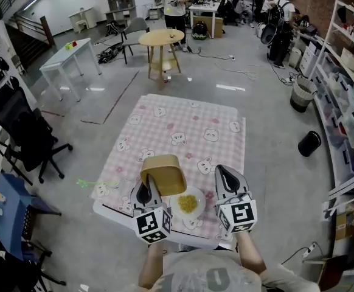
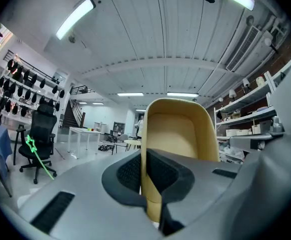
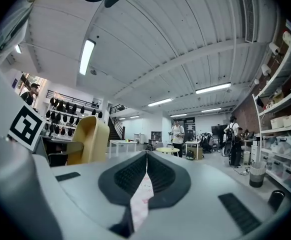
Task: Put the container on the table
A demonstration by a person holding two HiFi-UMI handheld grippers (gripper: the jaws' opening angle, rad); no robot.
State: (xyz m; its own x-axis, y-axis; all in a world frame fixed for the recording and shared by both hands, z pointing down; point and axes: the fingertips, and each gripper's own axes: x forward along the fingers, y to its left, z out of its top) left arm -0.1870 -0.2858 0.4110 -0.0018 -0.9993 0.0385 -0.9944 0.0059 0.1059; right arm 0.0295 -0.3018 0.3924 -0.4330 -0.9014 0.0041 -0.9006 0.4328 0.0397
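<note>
A tan plastic container (image 1: 163,174) hangs tipped above the near part of the table with the pink checked cloth (image 1: 183,126). My left gripper (image 1: 145,190) is shut on its near wall. In the left gripper view the wall of the container (image 2: 180,129) stands pinched between the jaws of the left gripper (image 2: 145,156), and its hollow inside faces the camera. My right gripper (image 1: 224,174) hovers to the right of it, shut and holding nothing. In the right gripper view the right gripper (image 3: 146,156) has its jaws together, and the container (image 3: 88,139) shows at the left.
A white plate with yellow food (image 1: 189,204) lies on the cloth just below the container, between the two grippers. A black office chair (image 1: 25,132) stands to the left and shelves (image 1: 347,102) to the right. Beyond are a round wooden table (image 1: 162,38) and several people.
</note>
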